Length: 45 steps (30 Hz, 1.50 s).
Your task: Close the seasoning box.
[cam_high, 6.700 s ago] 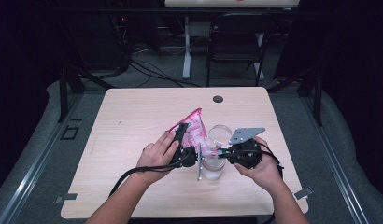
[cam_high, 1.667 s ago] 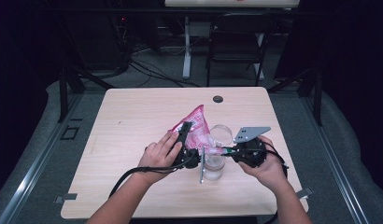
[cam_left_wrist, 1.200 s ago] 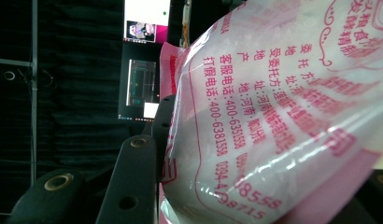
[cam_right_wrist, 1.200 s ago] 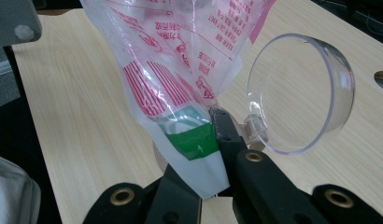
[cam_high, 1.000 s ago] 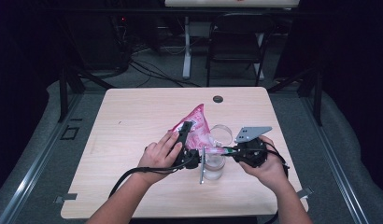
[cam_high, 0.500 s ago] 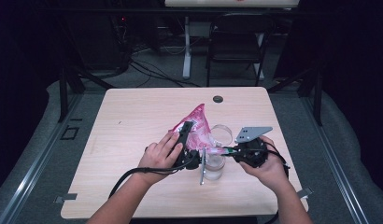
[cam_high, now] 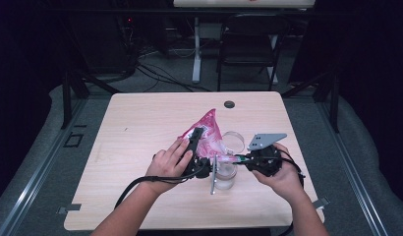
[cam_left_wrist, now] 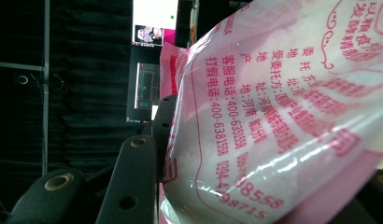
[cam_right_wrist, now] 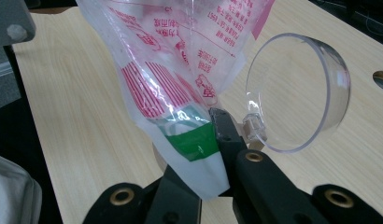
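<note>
High view: both grippers stay put, left gripper (cam_high: 198,140) and right gripper (cam_high: 237,159) clamped on the pink bag (cam_high: 208,132), tilted over the jar (cam_high: 224,174), so pouring seems to continue

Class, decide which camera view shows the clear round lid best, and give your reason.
The right gripper view: the clear round lid stands open beside the pink bag, its rim and hinge sharp and close. The high view shows the lid small, partly behind the bag. The left gripper view looks onto the bag's printed plastic.
</note>
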Available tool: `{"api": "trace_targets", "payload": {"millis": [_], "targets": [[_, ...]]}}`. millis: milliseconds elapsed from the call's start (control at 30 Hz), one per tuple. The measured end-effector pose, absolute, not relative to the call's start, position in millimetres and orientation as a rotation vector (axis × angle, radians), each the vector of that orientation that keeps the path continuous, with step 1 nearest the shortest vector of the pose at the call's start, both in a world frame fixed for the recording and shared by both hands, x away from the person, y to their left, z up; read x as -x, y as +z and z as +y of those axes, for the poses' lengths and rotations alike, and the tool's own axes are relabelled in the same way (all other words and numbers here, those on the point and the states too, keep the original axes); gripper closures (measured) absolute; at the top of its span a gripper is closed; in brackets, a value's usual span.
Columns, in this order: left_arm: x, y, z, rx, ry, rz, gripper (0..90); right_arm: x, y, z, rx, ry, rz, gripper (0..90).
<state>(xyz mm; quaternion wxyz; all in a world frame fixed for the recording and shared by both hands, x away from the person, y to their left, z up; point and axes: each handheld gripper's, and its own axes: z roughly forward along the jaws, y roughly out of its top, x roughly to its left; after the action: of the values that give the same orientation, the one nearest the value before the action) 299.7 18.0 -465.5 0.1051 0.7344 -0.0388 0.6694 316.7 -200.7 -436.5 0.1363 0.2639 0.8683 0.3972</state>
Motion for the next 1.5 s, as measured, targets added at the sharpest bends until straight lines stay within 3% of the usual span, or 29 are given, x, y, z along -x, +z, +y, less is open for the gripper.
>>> {"api": "trace_targets", "payload": {"millis": [1500], "targets": [[-298.7,-466.1,15.2,-2.164,1.974,-0.123,65.3,-319.1,-441.6,-200.1,-0.778,1.119,2.531,90.0]]}}
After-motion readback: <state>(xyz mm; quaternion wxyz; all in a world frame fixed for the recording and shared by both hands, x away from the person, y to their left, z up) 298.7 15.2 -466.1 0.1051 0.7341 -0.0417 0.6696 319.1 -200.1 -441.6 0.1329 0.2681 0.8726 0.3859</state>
